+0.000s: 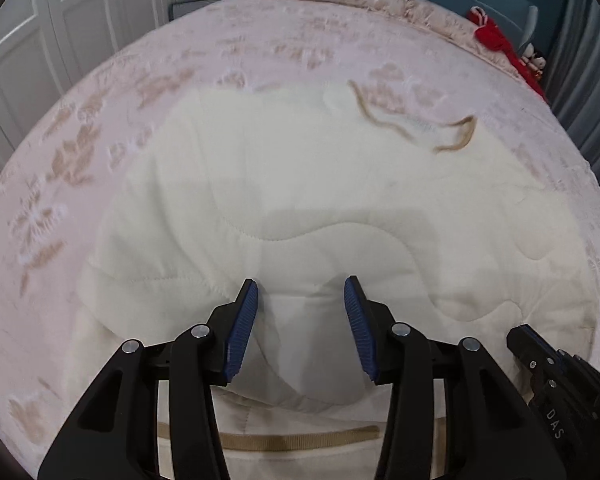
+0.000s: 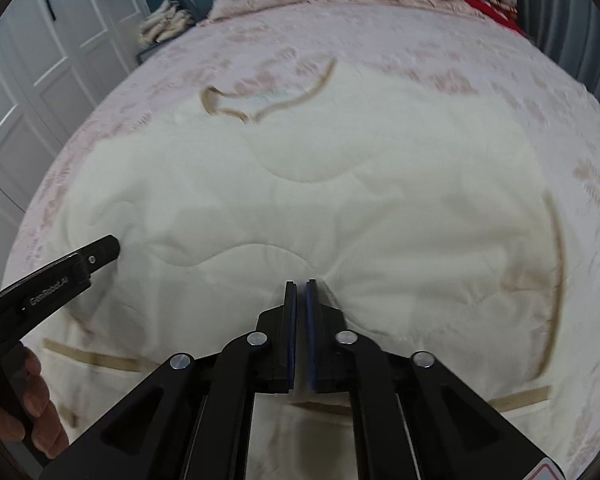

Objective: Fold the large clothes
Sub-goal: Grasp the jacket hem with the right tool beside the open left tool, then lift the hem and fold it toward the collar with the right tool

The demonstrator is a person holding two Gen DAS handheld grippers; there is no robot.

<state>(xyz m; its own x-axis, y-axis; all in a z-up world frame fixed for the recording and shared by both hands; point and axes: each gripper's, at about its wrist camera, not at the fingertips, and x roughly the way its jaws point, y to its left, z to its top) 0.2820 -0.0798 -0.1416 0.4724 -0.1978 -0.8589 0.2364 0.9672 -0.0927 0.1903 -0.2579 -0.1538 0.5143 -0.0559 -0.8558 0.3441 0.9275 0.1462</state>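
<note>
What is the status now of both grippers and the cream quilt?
Left gripper open over cream quilted cover. Right gripper shut on its folded edge. Cover spread on pink floral bedspread; nothing in the way.

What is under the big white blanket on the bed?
Under the white blanket lies the pink flowery bedspread; it shows all around the blanket's edges. At the near edge another cream layer with tan trim peeks out. Anything else under it is covered.
</note>
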